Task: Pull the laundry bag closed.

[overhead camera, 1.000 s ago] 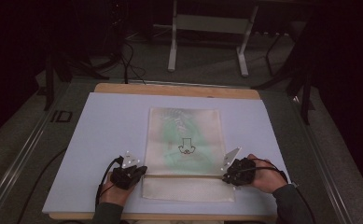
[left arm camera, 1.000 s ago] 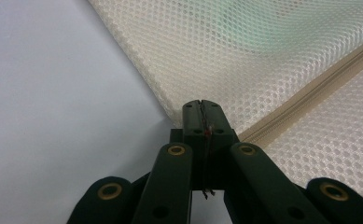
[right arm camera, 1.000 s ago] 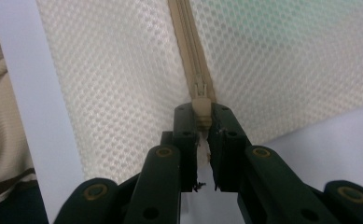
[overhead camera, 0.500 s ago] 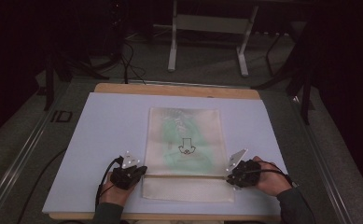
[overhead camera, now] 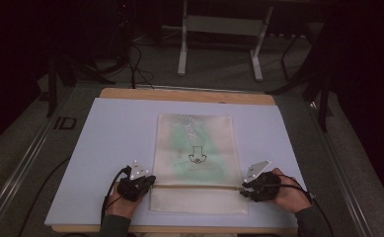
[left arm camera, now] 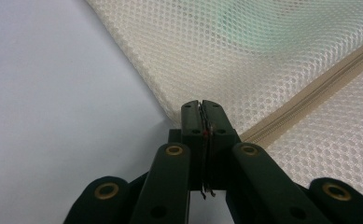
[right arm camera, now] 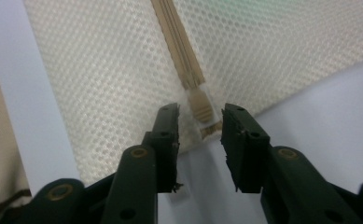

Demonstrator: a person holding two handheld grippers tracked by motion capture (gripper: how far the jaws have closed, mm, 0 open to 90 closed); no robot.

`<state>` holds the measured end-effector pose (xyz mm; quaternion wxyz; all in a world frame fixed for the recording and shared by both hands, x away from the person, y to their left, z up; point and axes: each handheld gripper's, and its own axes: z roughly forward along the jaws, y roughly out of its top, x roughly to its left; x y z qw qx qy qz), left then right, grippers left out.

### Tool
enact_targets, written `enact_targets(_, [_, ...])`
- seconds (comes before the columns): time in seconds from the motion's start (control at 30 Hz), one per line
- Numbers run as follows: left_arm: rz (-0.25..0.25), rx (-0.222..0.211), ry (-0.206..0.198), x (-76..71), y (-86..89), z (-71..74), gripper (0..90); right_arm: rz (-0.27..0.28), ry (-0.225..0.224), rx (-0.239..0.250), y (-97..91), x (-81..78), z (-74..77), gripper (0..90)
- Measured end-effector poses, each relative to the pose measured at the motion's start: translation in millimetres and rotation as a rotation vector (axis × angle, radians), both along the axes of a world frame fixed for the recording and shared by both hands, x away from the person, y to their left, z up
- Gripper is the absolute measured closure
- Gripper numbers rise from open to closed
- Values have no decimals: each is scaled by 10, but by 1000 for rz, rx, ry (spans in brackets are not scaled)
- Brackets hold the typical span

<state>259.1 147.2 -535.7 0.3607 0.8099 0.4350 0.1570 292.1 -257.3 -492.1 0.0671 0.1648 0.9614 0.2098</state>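
Lavender board (overhead camera: 115,133) covered the wooden table and carried everything, and on its middle lay the cream mesh laundry bag (overhead camera: 194,148), flat, a green garment showing faintly through the upper part and a beige zipper (overhead camera: 194,186) running straight across near the person's edge. Both forearms came in low from the bottom, one hand at each end of that zipper line. Left gripper (left arm camera: 202,109) sat at the bag's left edge, jaws pressed together on the mesh hem just where the zipper ended, a sliver of fabric caught between them. That looked like the anchor. Right gripper (right arm camera: 200,123) was at the opposite end, jaws apart, straddling the small tan zipper pull (right arm camera: 200,111) without touching it, tips low on the board. My read: this was the set-up for working the zipper, grip one end, catch the slider at the other. The next move called for the right jaws to close squarely on that little pull, a small target easily missed, while the left held the bag taut.
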Motion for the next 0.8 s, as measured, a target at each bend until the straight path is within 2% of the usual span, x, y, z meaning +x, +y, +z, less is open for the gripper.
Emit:
enact_targets(0.1, [-3,5,-6,-3,-1,0,870,-9,-4,27,-2,-1,-8,637])
enact_targets(0.2, [-10,-9,-6,2,18,-4,866,-14,-13,45,-2,4,-7,613])
enact_targets(0.23, [-12,-9,-9,3,23,-4,863,-28,-28,60,-6,16,2,597])
enact_targets(0.4, [-13,-2,-19,-7,19,3,858,-53,-39,97,-37,31,17,582])
enact_targets(0.43, [-14,-6,-32,-20,10,13,858,-53,-39,97,-37,31,17,574])
enact_targets(0.47, [-13,-10,-36,-23,10,16,856,-77,-44,127,-58,36,11,549])
enact_targets(0.63, [2,-30,-57,-27,51,42,852,-127,-73,174,-107,72,-25,529])
enact_targets(0.73, [17,-31,-62,-18,83,52,851,-153,-92,219,-115,101,-43,521])
enact_targets(0.8, [19,-29,-64,-13,95,54,850,-162,-95,225,-111,112,-52,515])
